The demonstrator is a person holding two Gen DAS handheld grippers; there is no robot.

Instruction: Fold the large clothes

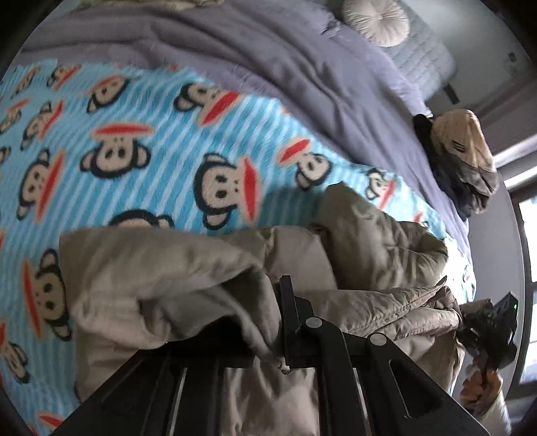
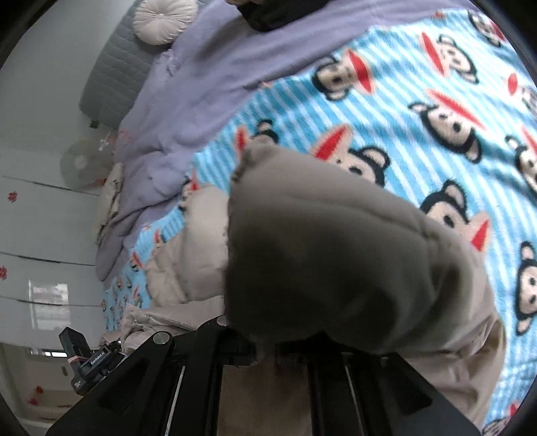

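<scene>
Left tongs (image 1: 285, 322): closed on a pinch of the beige padded jacket (image 1: 188, 278), the cloth bunched against the black fingers and draping off to the left.

Right tongs (image 2: 265, 348): closed too, gripping another part of the same jacket (image 2: 322, 255); a thick fold of it hangs right over the fingers and hides most of them.

Other device: from each camera the opposite one shows at the edge, close by, so both hands hold the jacket from the same side.

Jacket: partly lifted at the gripped edge, the rest lying rumpled in puffy heaps on the blanket (image 1: 141, 141), near the edge of the bed.

Blanket: blue striped fleece with monkey faces, spread flat over a purple cover (image 1: 268, 60) on the bed.

Progress: I'd say a fold is under way, with one edge picked up and being carried over the body of the jacket. No neat rectangle yet; the far side is crumpled and at least one sleeve-like bulge sticks up.

Left to do: lay the held edge down, smooth it, then probably fold again.

Other clothes: a dark and tan pile (image 1: 463, 157) sits further along the bed's edge; whether it is sorted or waiting, I cannot tell.

Containers: none in sight, no basket or box; the bed itself carries everything.

Round cushion (image 1: 376, 20): at the head of the bed, well apart.
</scene>
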